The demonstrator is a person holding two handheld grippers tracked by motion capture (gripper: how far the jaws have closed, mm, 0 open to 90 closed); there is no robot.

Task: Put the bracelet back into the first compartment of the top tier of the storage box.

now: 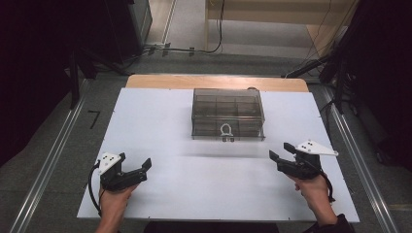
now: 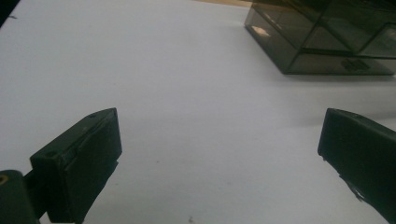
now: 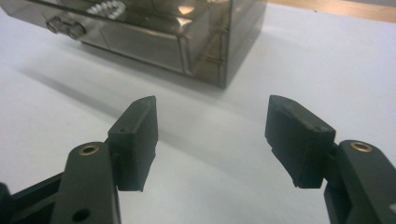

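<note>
I see the dark clear box (image 1: 228, 114) in the middle of the counter (image 1: 160, 126), ahead of both grippers. My left gripper (image 1: 133, 170) and right gripper (image 1: 280, 151) have jaws spread, holding nothing; the right looks nearer

My white table, one box on it.
The table (image 1: 160, 126) carries a smoky transparent compartment box (image 1: 227, 113) near its far edge, a wooden strip (image 1: 216, 81) showing behind it.
</note>
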